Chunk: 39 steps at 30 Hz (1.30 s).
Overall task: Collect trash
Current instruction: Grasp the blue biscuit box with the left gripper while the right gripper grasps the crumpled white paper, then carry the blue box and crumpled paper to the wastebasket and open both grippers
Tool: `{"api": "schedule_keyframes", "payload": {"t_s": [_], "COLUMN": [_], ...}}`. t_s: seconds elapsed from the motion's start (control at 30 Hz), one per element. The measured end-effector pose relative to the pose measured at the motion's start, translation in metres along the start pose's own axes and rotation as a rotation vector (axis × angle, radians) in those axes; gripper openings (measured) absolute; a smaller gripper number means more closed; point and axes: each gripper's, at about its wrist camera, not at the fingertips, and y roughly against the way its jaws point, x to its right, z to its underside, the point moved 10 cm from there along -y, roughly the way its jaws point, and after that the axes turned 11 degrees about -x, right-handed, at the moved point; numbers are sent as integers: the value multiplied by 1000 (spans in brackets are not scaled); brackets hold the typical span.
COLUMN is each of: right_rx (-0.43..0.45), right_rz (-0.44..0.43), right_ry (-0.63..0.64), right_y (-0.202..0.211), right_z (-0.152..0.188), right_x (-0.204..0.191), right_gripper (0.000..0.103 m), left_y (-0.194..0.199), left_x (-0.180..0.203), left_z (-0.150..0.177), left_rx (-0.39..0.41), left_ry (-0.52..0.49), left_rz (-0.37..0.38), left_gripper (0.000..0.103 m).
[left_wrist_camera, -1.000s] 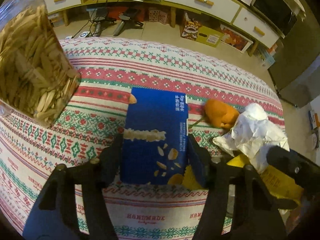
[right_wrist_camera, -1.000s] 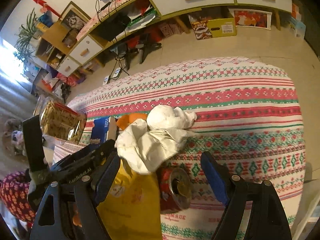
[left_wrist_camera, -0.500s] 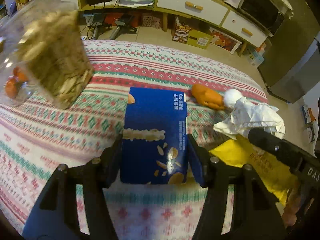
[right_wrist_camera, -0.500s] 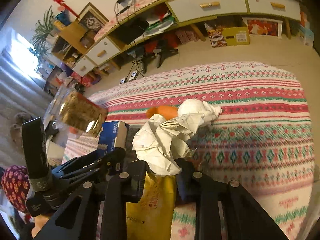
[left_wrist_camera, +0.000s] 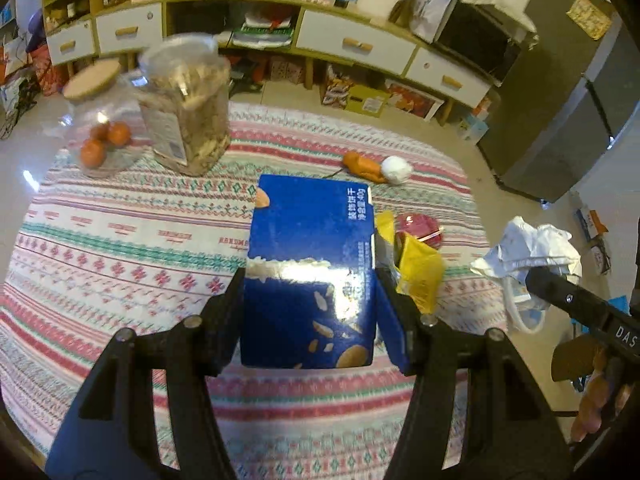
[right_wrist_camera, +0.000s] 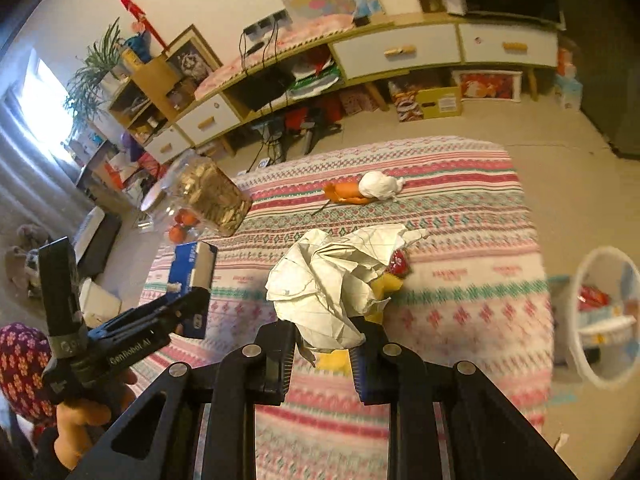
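A: Where is the trash, taking the patterned bench (left_wrist_camera: 120, 240) as the landmark?

B: Above the bench, a blue snack box (left_wrist_camera: 312, 264) sits clamped between the left gripper (left_wrist_camera: 310, 316) pads. Over the bench's near side, the right gripper (right_wrist_camera: 324, 350) is pinched onto crumpled white paper (right_wrist_camera: 332, 280).

A: What lies on the bench itself?

B: A yellow packet (left_wrist_camera: 418, 276) and red can (left_wrist_camera: 420, 228) just right of the box; an orange wrapper (right_wrist_camera: 344, 192) touching a white paper ball (right_wrist_camera: 378, 185) toward the bench's far edge.

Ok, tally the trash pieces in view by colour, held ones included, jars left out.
Blue: 1, the box
White: 2, the crumpled paper and the small wad
Yellow: 1, the bag
Orange: 1, the peel
Red: 1, the can
Total: 6
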Motion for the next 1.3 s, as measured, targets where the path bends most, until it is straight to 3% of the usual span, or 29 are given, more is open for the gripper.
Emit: {"api": "schedule_keyframes", "payload": {"t_s": [0.3,0.53,0.87,1.2,1.3], "right_rx": [61,57,104,133,107], "right_rz": [22,-2,-16,38,66], "right_ry": [19,54,28,-49,-99], "right_y": [48,66,87,83,79], "right_z": [33,67,80,75,72], "right_x": [-26,-24,31,133,165], "right_gripper": [24,24,24,24,24], "left_y": [56,63,42,-9,-27], "left_x": [2,8,52,151,185], "left_z": [13,35,57,48,47], "left_rx": [61,65,30,-12,-30], "left_ry": [-49,-100,-191,-305,-347], "left_rz": [1,0,-19,16,30], "left_gripper": [61,61,61,61,61]}}
